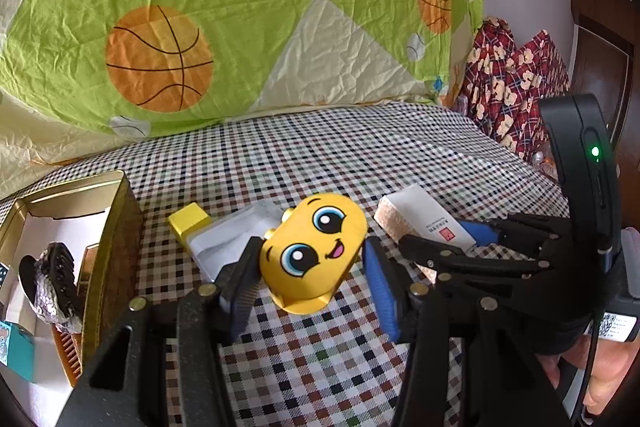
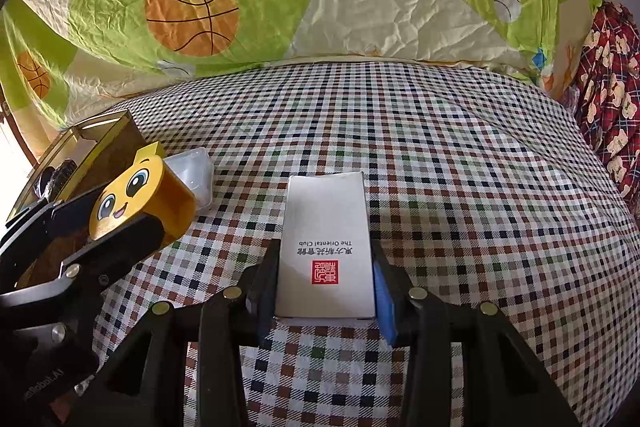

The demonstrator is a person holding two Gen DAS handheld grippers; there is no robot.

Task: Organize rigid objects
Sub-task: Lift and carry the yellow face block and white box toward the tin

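A yellow toy block with a cartoon face (image 1: 314, 251) sits between the fingers of my left gripper (image 1: 308, 263), held above the checkered cloth; it also shows in the right wrist view (image 2: 136, 199). My right gripper (image 2: 326, 279) is shut on a white box with a red seal and "The Oriental Club" print (image 2: 326, 247), which also shows in the left wrist view (image 1: 424, 219). A gold tin (image 1: 108, 227) stands at the left, open, with a black comb (image 1: 60, 275) and small items inside.
A clear plastic container (image 1: 236, 235) and a small yellow cube (image 1: 190, 221) lie behind the toy. A basketball-print quilt (image 1: 224, 19) rises at the back. Red plaid fabric (image 1: 516, 79) lies at the right. The checkered cloth (image 2: 460, 167) covers the surface.
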